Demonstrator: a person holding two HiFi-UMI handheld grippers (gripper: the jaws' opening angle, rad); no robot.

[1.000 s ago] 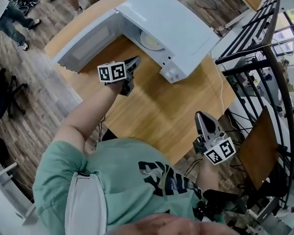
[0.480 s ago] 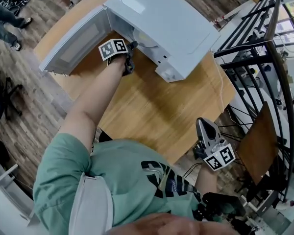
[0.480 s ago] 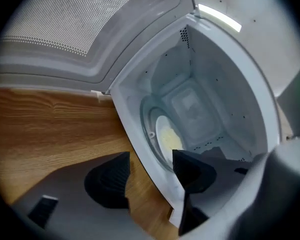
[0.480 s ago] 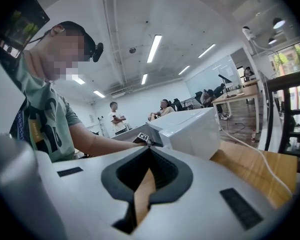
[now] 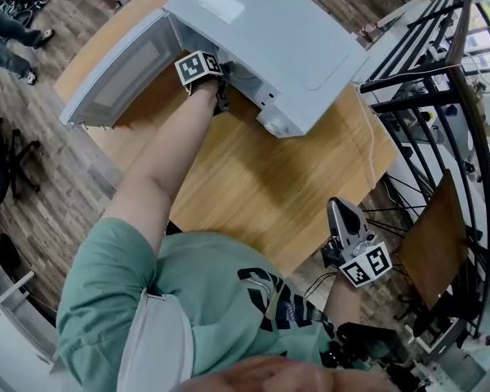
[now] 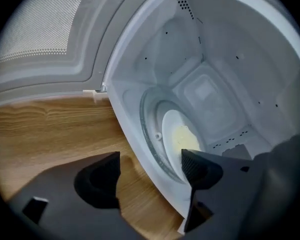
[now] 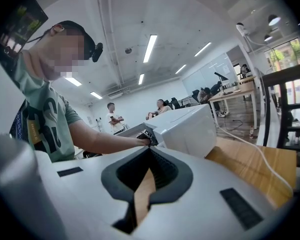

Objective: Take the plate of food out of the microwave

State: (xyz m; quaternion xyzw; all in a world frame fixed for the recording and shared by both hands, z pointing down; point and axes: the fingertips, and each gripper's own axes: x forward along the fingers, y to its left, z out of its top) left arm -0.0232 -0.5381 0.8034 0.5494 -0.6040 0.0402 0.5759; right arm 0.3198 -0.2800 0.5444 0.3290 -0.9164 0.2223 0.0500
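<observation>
The white microwave point(image 5: 269, 31) stands at the far side of the wooden table point(image 5: 261, 178), its door point(image 5: 118, 68) swung open to the left. In the left gripper view a white plate point(image 6: 174, 129) with pale yellow food point(image 6: 186, 138) rests on the glass turntable point(image 6: 151, 126) inside. My left gripper point(image 5: 222, 95) is at the oven's mouth. Its jaws point(image 6: 150, 176) are opening, with only the cavity's front lip and the table seen between them. My right gripper point(image 5: 339, 211) hangs over the table's near right edge, shut point(image 7: 149, 154) and holding nothing.
A white power cord point(image 5: 371, 149) trails off the table's right side. A black metal railing point(image 5: 441, 72) and a brown chair point(image 5: 429, 251) stand to the right. Seated people point(image 7: 162, 106) show far behind the microwave, and another person's legs point(image 5: 8, 39) at upper left.
My left gripper has travelled from above the middle of the table forward to the microwave's opening. The right gripper has stayed where it was.
</observation>
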